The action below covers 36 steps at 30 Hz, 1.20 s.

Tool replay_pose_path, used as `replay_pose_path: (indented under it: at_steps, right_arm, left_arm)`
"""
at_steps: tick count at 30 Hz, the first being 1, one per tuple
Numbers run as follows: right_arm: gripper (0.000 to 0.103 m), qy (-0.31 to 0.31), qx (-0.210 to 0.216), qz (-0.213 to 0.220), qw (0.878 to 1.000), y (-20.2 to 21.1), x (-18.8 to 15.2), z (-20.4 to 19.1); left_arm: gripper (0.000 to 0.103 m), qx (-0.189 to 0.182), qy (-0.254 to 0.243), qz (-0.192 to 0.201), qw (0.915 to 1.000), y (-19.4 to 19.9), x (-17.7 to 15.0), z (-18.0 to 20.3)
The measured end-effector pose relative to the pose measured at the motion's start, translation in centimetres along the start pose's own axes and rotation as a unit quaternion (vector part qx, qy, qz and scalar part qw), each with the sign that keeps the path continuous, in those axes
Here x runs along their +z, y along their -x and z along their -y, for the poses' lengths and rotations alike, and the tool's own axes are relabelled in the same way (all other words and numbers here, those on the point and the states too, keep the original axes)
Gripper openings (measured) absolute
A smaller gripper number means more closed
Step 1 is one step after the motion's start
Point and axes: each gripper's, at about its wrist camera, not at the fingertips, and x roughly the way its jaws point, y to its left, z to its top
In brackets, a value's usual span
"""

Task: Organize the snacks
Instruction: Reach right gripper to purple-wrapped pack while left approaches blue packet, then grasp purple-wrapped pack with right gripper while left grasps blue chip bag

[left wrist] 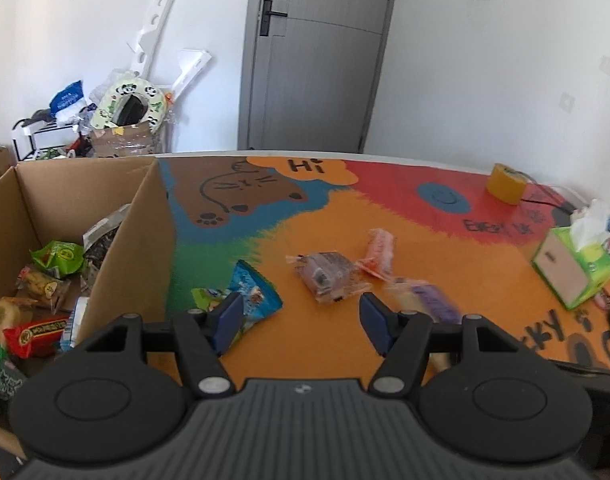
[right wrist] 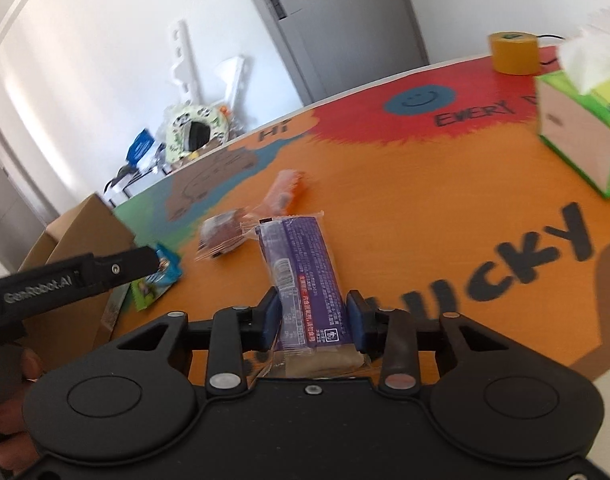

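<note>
Nearest, the right gripper had its pads against the sides of a purple snack bar lying on the table, while the left gripper stood spread and empty beside a blue packet. Farther out lay a clear-wrapped cake and an orange-wrapped snack — four loose items left, I judged. Several packets already filled the cardboard box at the left — roughly half done.
</note>
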Motion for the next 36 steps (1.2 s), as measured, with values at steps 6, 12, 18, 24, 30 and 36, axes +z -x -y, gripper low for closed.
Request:
replay_pose_path:
  at_steps: [6,12,18,24,30,36]
  right_arm:
    - [0.035,-0.021,-0.014,0.012,1.0,0.4,0.7,2.1]
    - [0.035,-0.029,-0.03,0.021,0.999,0.2,1.2,2.8]
    - [0.035,-0.034,-0.033,0.021,0.999,0.1,1.4,3.3]
    - [0.037,-0.03,-0.035,0.021,0.999,-0.1,1.5,3.1]
    - [0.04,-0.027,-0.035,0.02,0.999,-0.2,1.3,2.4]
    - [0.04,-0.029,-0.032,0.018,0.999,0.0,1.1,2.3]
  left_arm:
    - [0.064,0.017,-0.003,0.0,0.9998,-1.4,0.5,-0.2]
    - [0.064,0.039,-0.001,0.003,0.9992,-3.5,1.2,-0.2]
    - [0.064,0.041,-0.006,-0.012,0.9991,-5.5,0.9,-0.6]
    - [0.064,0.047,-0.028,-0.015,0.9984,-5.8,0.3,-0.2]
    - [0.064,0.042,-0.038,-0.025,0.9981,-5.2,0.0,-0.1]
    - [0.065,0.001,-0.017,-0.045,0.9989,-3.7,-0.4,0.3]
